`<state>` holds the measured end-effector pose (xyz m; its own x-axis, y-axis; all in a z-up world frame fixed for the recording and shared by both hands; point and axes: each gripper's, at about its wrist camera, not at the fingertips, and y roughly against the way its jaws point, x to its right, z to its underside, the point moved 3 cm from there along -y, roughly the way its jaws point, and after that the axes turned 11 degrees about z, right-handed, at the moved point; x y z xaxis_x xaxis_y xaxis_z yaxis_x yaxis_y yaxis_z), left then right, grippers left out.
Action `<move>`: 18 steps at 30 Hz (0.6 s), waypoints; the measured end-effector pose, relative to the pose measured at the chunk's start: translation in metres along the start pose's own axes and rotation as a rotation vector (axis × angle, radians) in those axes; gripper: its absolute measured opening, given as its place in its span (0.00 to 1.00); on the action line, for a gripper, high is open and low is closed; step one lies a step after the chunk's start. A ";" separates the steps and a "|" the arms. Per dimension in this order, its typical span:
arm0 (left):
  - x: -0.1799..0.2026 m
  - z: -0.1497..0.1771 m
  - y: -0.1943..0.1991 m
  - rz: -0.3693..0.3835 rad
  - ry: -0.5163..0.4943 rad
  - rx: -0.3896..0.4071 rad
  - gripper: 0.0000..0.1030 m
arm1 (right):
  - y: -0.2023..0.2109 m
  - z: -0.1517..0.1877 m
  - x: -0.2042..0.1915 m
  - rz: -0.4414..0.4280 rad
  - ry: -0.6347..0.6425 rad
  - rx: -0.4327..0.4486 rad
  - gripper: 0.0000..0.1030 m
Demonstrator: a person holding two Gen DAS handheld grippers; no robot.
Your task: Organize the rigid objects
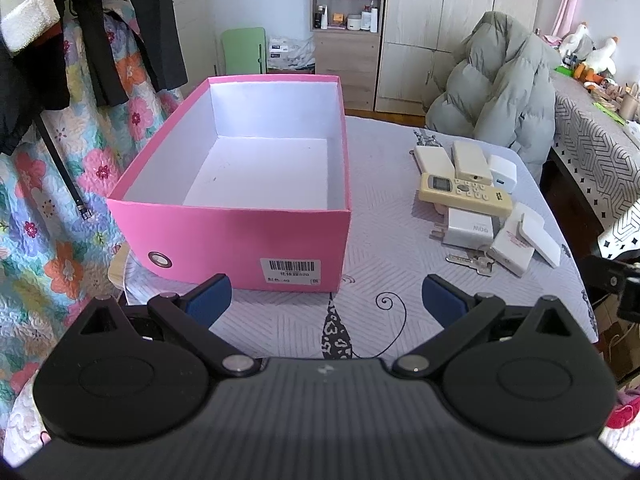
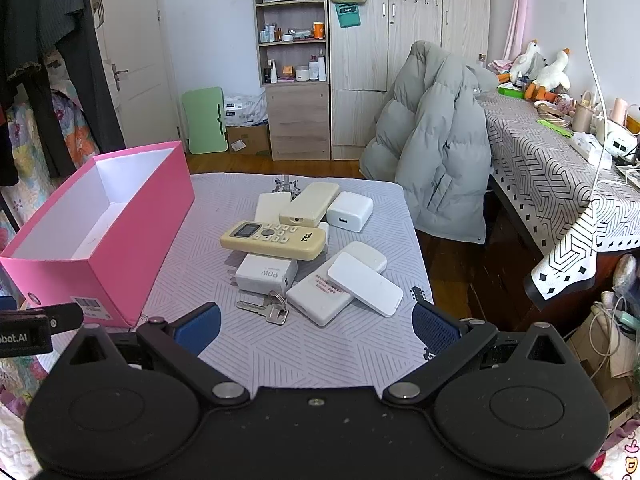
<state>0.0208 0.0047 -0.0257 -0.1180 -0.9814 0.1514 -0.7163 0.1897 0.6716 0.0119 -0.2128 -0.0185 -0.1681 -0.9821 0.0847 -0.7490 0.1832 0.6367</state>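
Observation:
An open pink box (image 1: 240,236) (image 2: 132,240) with a white, empty inside stands on the left of the table. To its right lies a pile: a cream remote (image 2: 274,240) (image 1: 464,194) on top, white chargers (image 2: 350,212) (image 2: 266,274), white power banks (image 2: 364,284) (image 1: 520,240) and a set of keys (image 2: 268,308) (image 1: 470,262). My left gripper (image 1: 326,300) stands open just in front of the box. Near the pile's front edge my right gripper (image 2: 316,328) is open too, holding nothing.
The table wears a grey patterned cloth (image 2: 320,352). A grey puffer jacket (image 2: 436,148) hangs over a chair at the back right. A cluttered side table (image 2: 560,168) stands to the right. Clothes and a floral quilt (image 1: 48,184) hang on the left.

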 end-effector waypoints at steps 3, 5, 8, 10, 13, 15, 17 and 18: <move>0.000 0.000 0.002 -0.004 -0.004 0.015 1.00 | 0.002 0.000 0.000 -0.001 -0.002 0.006 1.00; 0.001 0.000 0.003 -0.007 -0.008 0.024 1.00 | 0.004 0.000 0.000 0.000 -0.001 0.012 1.00; 0.001 0.000 0.005 -0.007 -0.011 0.036 1.00 | 0.006 0.000 0.000 -0.002 -0.003 0.021 1.00; 0.002 0.000 0.006 -0.008 -0.014 0.044 1.00 | 0.008 0.000 -0.001 -0.004 -0.003 0.029 1.00; 0.002 0.000 0.008 -0.008 -0.016 0.052 1.00 | 0.010 -0.001 -0.001 -0.004 0.000 0.040 1.00; 0.002 0.000 0.008 -0.008 -0.016 0.054 1.00 | 0.011 -0.001 -0.001 -0.004 0.000 0.044 1.00; 0.001 0.000 0.009 -0.009 -0.017 0.054 1.00 | 0.011 -0.001 -0.002 -0.006 0.003 0.048 1.00; 0.001 0.000 0.009 -0.009 -0.015 0.054 1.00 | 0.011 -0.001 -0.002 -0.005 0.004 0.048 1.00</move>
<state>0.0145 0.0049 -0.0197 -0.1219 -0.9834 0.1342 -0.7534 0.1797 0.6325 0.0047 -0.2087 -0.0103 -0.1617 -0.9832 0.0845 -0.7796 0.1798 0.5999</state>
